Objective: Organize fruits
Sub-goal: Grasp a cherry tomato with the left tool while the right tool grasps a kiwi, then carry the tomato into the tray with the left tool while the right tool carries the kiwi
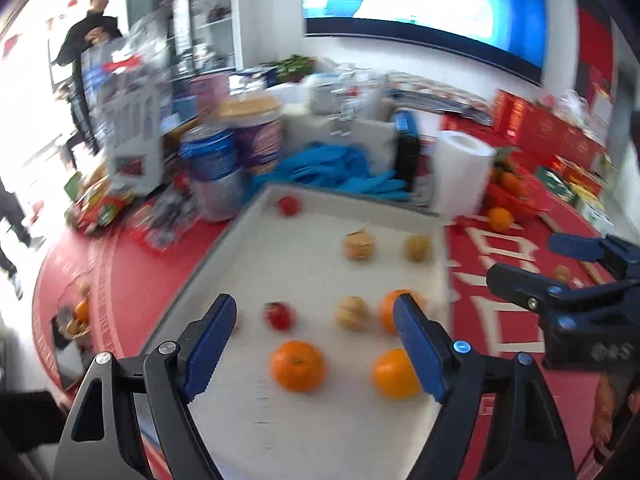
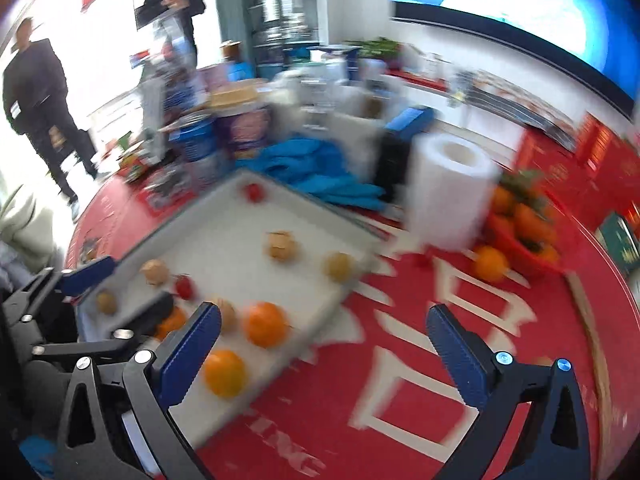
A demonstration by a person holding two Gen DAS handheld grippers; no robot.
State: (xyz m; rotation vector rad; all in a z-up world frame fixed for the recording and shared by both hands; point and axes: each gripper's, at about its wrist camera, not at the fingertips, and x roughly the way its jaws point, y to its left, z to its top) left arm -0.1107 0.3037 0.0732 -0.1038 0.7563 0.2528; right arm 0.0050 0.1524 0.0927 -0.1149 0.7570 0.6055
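Note:
A white tray (image 1: 280,420) lies on the red tablecloth and holds scattered fruit. In the left wrist view two oranges (image 1: 297,366) sit nearest, a third orange (image 1: 388,312) shows partly behind a finger, and a red tomato (image 1: 280,314) and tan round fruits (image 1: 358,245) lie further in. My left gripper (image 1: 314,300) hangs open above the near oranges with nothing between its fingers. My right gripper (image 2: 323,309) is open and empty over the tray's right edge (image 2: 344,300) and the cloth. A loose orange (image 2: 490,264) lies off the tray.
A paper towel roll (image 2: 452,188) stands beyond the tray's far right corner, beside a red basket of oranges (image 2: 524,224). Blue gloves (image 2: 320,172), cans (image 1: 216,168) and boxes crowd the tray's far side. Two people (image 2: 36,92) stand at the back left.

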